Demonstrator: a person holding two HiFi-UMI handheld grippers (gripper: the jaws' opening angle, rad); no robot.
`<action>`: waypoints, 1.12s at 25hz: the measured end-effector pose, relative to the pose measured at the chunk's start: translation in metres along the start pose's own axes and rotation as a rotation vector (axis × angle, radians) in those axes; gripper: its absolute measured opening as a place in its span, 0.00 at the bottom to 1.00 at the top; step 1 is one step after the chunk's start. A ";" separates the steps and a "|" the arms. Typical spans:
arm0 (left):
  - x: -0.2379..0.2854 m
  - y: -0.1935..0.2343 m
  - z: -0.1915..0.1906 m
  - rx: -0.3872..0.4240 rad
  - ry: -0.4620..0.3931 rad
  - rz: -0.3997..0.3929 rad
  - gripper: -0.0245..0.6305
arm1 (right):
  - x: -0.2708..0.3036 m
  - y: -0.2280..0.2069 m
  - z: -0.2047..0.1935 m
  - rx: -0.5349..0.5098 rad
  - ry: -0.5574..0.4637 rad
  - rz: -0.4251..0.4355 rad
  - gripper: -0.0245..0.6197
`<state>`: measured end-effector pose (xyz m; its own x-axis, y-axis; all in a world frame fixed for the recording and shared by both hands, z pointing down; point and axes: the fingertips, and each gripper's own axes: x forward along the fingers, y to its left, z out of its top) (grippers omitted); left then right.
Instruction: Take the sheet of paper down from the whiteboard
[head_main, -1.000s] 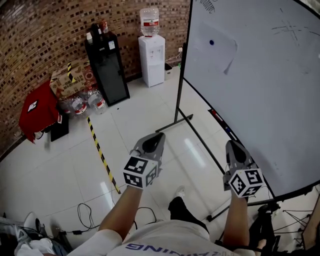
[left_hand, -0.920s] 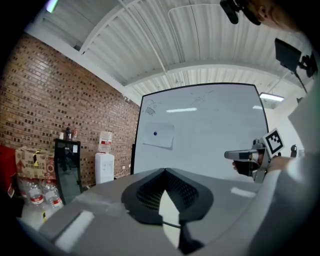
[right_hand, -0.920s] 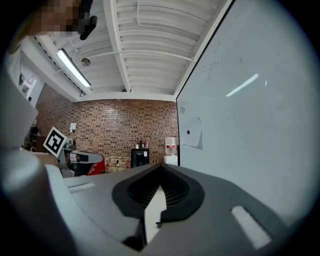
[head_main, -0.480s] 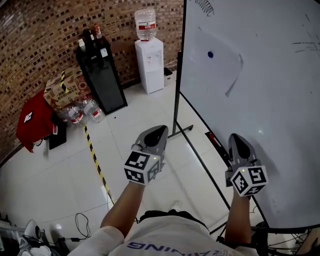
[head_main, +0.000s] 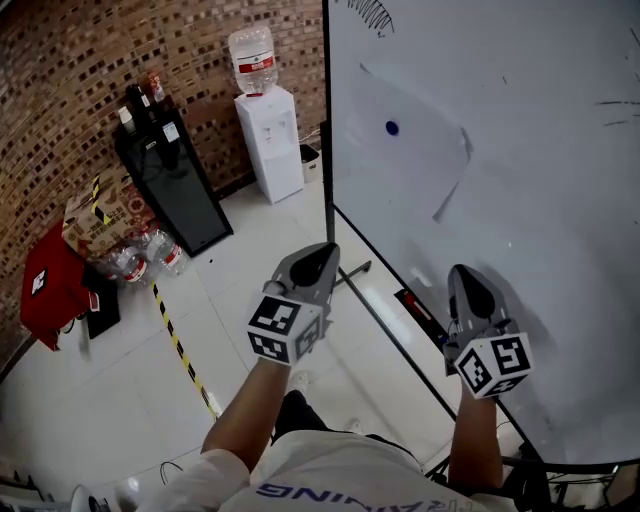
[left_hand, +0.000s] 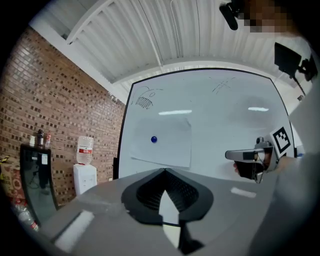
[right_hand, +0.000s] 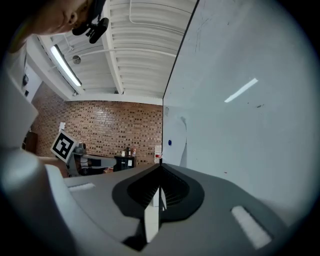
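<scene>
A white sheet of paper (head_main: 405, 150) hangs on the whiteboard (head_main: 540, 200), pinned by a small blue magnet (head_main: 391, 128); its lower right corner curls off the board. In the left gripper view the paper (left_hand: 165, 145) and magnet (left_hand: 153, 139) lie straight ahead, some way off. My left gripper (head_main: 322, 253) is shut and empty, level, left of the board's edge. My right gripper (head_main: 463, 272) is also shut and empty, close along the board's face, below and right of the paper (right_hand: 179, 142).
A water dispenser (head_main: 268, 140) and a black cabinet (head_main: 170, 185) stand against the brick wall. A red bag (head_main: 50, 285) and water bottles (head_main: 140, 260) lie on the floor at left. Yellow-black tape (head_main: 180, 350) crosses the tiles. A marker ledge (head_main: 420, 312) runs under the board.
Both grippers have moved forward and a little up toward the whiteboard, staying shut. The paper and board now stand nearer and larger in the head view.
</scene>
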<state>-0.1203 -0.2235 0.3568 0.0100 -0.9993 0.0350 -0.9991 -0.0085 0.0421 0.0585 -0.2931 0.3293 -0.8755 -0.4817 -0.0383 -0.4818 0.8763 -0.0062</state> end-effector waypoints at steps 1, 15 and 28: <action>0.010 0.004 0.002 0.001 -0.007 -0.020 0.05 | 0.004 -0.002 0.001 -0.005 0.000 -0.018 0.05; 0.147 0.076 0.045 0.108 -0.053 -0.407 0.05 | 0.077 -0.028 0.033 -0.050 -0.049 -0.440 0.05; 0.199 0.050 0.091 0.322 -0.151 -0.529 0.05 | 0.079 -0.029 0.042 -0.041 -0.049 -0.576 0.05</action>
<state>-0.1718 -0.4255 0.2747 0.5230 -0.8509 -0.0506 -0.8234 -0.4889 -0.2880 0.0053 -0.3561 0.2844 -0.4692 -0.8789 -0.0862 -0.8821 0.4710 -0.0010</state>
